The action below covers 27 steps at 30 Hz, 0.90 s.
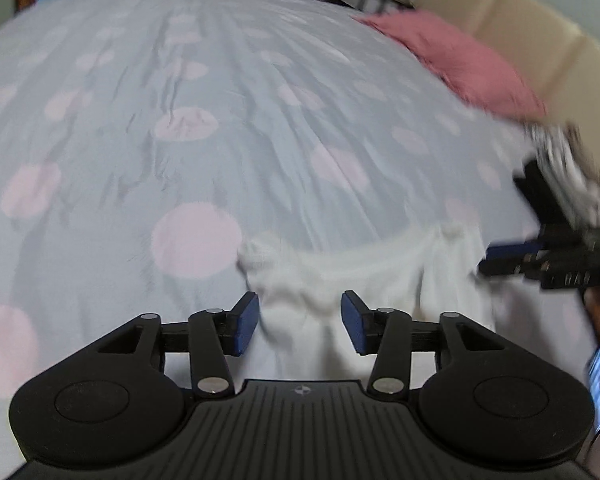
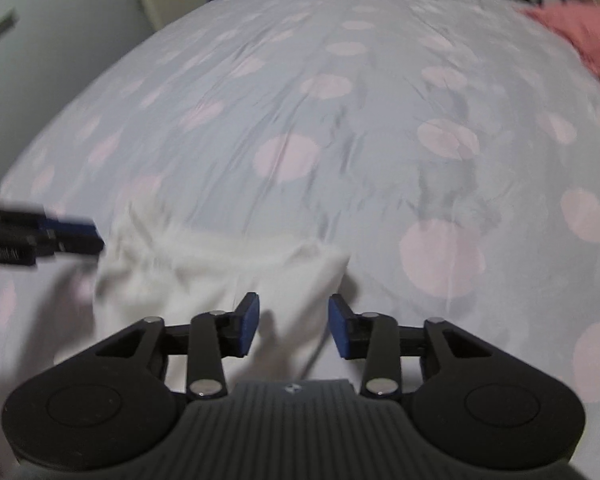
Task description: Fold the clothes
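Garment on bedsheet, pillow behind

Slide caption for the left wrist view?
Open left gripper over a white garment on a polka-dot bedsheet, right gripper alongside.

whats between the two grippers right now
The white garment spans the stretch between the left gripper and the right gripper, lying on the polka-dot bedsheet. Both wrist views show it; both grippers are open.

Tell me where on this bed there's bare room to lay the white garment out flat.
The sheet is bare from the white garment to the far edge, and on its left. In the right wrist view it is also bare right of the garment. It is crowded near the pink cloth and where the left gripper and right gripper, both open, sit over the garment.
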Each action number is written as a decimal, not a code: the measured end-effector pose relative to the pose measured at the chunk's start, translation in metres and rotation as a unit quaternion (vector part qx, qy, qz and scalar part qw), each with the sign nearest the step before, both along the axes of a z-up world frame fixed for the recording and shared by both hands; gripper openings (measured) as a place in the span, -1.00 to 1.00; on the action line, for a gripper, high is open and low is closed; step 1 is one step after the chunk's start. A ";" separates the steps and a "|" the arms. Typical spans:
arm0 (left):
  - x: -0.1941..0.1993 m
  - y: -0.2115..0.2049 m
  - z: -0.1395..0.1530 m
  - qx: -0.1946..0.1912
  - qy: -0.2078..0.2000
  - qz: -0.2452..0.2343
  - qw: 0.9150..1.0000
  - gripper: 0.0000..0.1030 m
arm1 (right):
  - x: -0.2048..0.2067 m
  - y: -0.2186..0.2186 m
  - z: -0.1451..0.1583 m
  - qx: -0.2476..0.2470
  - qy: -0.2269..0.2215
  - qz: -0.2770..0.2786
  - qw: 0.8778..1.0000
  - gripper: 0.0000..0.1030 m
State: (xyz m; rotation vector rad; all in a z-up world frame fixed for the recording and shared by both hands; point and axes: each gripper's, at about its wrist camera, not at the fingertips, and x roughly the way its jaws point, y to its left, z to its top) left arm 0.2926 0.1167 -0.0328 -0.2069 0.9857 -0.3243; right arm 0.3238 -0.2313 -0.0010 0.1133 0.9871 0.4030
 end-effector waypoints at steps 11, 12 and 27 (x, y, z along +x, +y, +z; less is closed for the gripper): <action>0.033 0.006 -0.038 -0.007 0.010 -0.005 1.000 -0.20 | 0.034 0.008 -0.032 0.008 0.022 0.017 1.000 -0.10; 0.034 0.006 -0.040 -0.003 0.005 -0.007 1.000 -0.32 | 0.037 0.009 -0.035 0.009 0.024 0.018 1.000 -0.16; 0.009 0.001 0.018 -0.006 -0.072 -0.049 0.996 -0.87 | 0.018 0.005 0.022 0.022 -0.048 0.058 0.997 -0.82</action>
